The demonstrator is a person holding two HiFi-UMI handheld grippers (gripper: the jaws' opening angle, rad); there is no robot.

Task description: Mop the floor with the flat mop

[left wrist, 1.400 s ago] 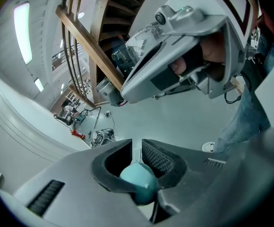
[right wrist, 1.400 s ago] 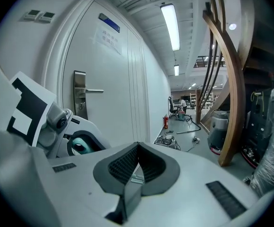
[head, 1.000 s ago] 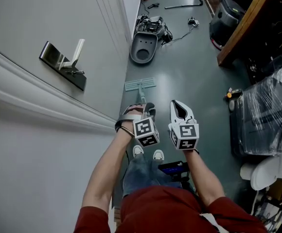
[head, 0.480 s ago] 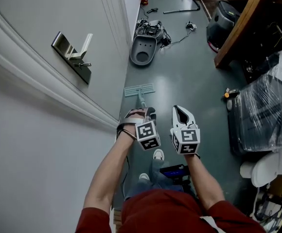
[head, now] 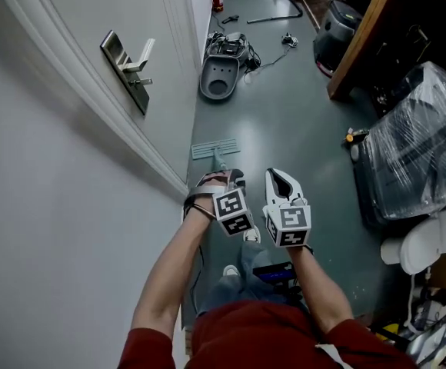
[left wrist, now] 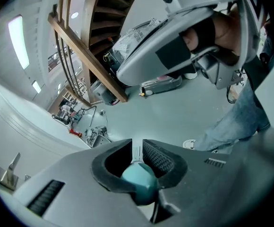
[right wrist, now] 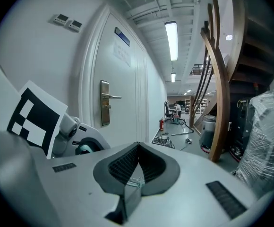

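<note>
Grey-green floor (head: 284,114), white door (head: 77,21) along its left edge; left gripper (head: 221,177) clamped on teal mop handle (left wrist: 138,179), the rounded grip end seated between the jaw pads; flat mop head (head: 214,149) lies on the floor just ahead of those jaw tips, apparently near the door's foot; right gripper (head: 283,179) just beside the left, jaws pressed together, nothing between them.

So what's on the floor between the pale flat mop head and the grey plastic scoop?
Only bare floor between the flat mop head and grey scoop, in the head view.
</note>
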